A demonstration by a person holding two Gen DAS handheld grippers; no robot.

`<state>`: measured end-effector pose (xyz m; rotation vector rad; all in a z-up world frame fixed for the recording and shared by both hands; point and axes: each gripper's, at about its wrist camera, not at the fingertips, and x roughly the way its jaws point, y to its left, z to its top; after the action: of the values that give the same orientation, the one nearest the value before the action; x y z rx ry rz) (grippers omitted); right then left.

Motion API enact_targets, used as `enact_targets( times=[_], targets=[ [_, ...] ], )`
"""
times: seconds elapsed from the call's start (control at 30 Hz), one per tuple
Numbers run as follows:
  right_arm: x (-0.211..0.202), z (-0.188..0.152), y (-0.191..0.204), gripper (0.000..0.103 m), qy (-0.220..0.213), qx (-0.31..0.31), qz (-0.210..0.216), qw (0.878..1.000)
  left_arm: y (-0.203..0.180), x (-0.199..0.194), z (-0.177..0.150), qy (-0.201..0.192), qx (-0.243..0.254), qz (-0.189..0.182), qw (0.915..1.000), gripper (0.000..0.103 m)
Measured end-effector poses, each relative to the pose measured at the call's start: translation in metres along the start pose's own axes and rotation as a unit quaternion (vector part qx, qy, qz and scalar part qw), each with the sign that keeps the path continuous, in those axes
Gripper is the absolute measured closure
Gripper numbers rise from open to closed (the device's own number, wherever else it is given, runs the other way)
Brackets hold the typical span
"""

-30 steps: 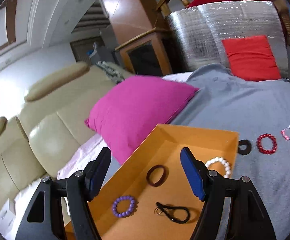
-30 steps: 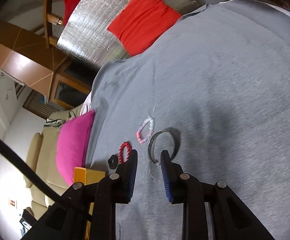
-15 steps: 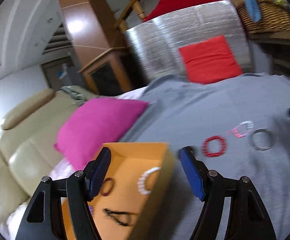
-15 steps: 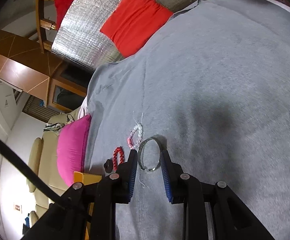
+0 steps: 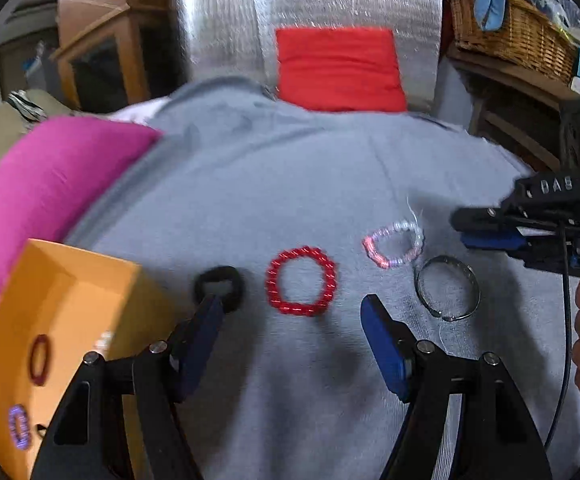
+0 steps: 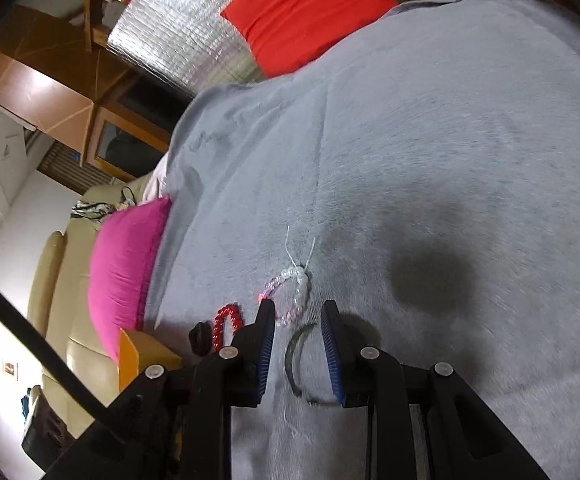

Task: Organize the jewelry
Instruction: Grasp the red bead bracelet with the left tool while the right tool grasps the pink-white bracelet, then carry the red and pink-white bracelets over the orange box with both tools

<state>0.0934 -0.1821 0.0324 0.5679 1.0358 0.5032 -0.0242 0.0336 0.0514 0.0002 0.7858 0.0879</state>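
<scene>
Swinging away from the orange box (image 5: 69,288), the spread left claw (image 5: 290,332) now faces the red bead bracelet (image 5: 301,281), while the right claw (image 6: 298,344), open, straddles the metal bangle (image 6: 294,356).

In the right wrist view the near arc of the metal bangle (image 6: 296,354) lies hidden behind the gripper's right finger (image 6: 332,350). The black hair tie (image 6: 200,338) and red bead bracelet (image 6: 225,325) are partly covered by the left finger. In the left wrist view the orange box (image 5: 69,300) is blurred and cut by the frame edge; the purple bracelet (image 5: 19,426) inside is smeared.
</scene>
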Motion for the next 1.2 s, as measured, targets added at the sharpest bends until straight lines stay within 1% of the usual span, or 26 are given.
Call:
enact_targets(
  times=[0.1, 0.17, 0.2, 0.3, 0.37, 0.4, 0.43, 0.5, 0.53, 0.57, 0.6, 0.63, 0.67, 0.73, 0.8, 0.87, 0.97, 1.1, 1.17, 1.2],
  targets=[
    [0.017, 0.006, 0.004, 0.076, 0.012, -0.003, -0.008, 1.000, -0.001, 0.016, -0.002, 0.020, 0.004, -0.018, 0.9996, 0.031],
    [0.026, 0.010, 0.006, 0.076, 0.017, -0.006, -0.020, 1.000, -0.001, 0.021, 0.000, 0.024, 0.005, -0.026, 0.9994, 0.031],
    [0.030, 0.012, 0.007, 0.076, 0.019, -0.007, -0.025, 0.999, 0.000, 0.023, 0.000, 0.025, 0.003, -0.037, 0.9990, 0.031],
    [0.042, 0.015, 0.009, 0.076, 0.025, -0.011, -0.042, 0.999, 0.001, 0.029, 0.002, 0.026, -0.005, -0.054, 0.9982, 0.032],
    [0.048, 0.016, 0.010, 0.076, 0.025, -0.017, -0.047, 0.998, 0.001, 0.033, 0.002, 0.032, -0.003, -0.070, 0.9970, 0.044],
    [0.050, 0.016, 0.011, 0.076, 0.022, -0.021, -0.048, 0.998, 0.000, 0.037, 0.001, 0.039, -0.001, -0.080, 0.9960, 0.055],
    [0.051, 0.016, 0.012, 0.075, 0.019, -0.025, -0.051, 0.998, -0.001, 0.041, 0.001, 0.046, 0.000, -0.088, 0.9951, 0.058],
    [0.053, 0.015, 0.014, 0.077, 0.017, -0.032, -0.057, 0.998, -0.003, 0.043, 0.001, 0.044, 0.005, -0.089, 0.9950, 0.062],
    [0.054, 0.014, 0.015, 0.080, 0.015, -0.038, -0.062, 0.997, -0.003, 0.043, 0.001, 0.043, 0.006, -0.092, 0.9948, 0.070],
    [0.055, 0.013, 0.017, 0.089, 0.012, -0.046, -0.069, 0.996, -0.003, 0.043, 0.002, 0.043, 0.003, -0.101, 0.9939, 0.079],
    [0.055, 0.012, 0.018, 0.093, 0.010, -0.056, -0.083, 0.995, -0.002, 0.043, 0.002, 0.045, 0.000, -0.110, 0.9929, 0.090],
    [0.054, 0.012, 0.019, 0.093, 0.009, -0.059, -0.085, 0.995, -0.003, 0.043, 0.002, 0.047, -0.002, -0.119, 0.9917, 0.095],
    [0.052, 0.011, 0.018, 0.094, 0.006, -0.058, -0.081, 0.995, -0.003, 0.043, 0.002, 0.054, -0.002, -0.126, 0.9906, 0.095],
    [0.045, 0.011, 0.018, 0.094, -0.001, -0.057, -0.078, 0.995, -0.007, 0.043, -0.001, 0.065, 0.002, -0.125, 0.9900, 0.098],
    [0.036, 0.010, 0.018, 0.094, -0.010, -0.062, -0.074, 0.995, -0.006, 0.041, 0.000, 0.065, -0.003, -0.131, 0.9893, 0.099],
    [0.025, 0.010, 0.019, 0.094, -0.019, -0.064, -0.066, 0.996, -0.005, 0.034, 0.001, 0.058, -0.013, -0.141, 0.9882, 0.100],
    [0.006, 0.005, 0.019, 0.094, -0.029, -0.057, -0.049, 0.997, -0.003, 0.021, 0.001, 0.043, -0.017, -0.144, 0.9885, 0.100],
    [-0.020, -0.002, 0.022, 0.094, -0.047, -0.048, -0.024, 0.997, 0.004, 0.010, 0.003, 0.020, -0.021, -0.128, 0.9913, 0.100],
    [-0.029, -0.007, 0.025, 0.094, -0.055, -0.047, -0.015, 0.997, 0.004, 0.010, 0.004, 0.017, -0.020, -0.127, 0.9916, 0.099],
    [-0.033, -0.009, 0.026, 0.094, -0.058, -0.047, -0.014, 0.997, 0.003, 0.012, 0.003, 0.019, -0.016, -0.121, 0.9923, 0.096]
  ],
)
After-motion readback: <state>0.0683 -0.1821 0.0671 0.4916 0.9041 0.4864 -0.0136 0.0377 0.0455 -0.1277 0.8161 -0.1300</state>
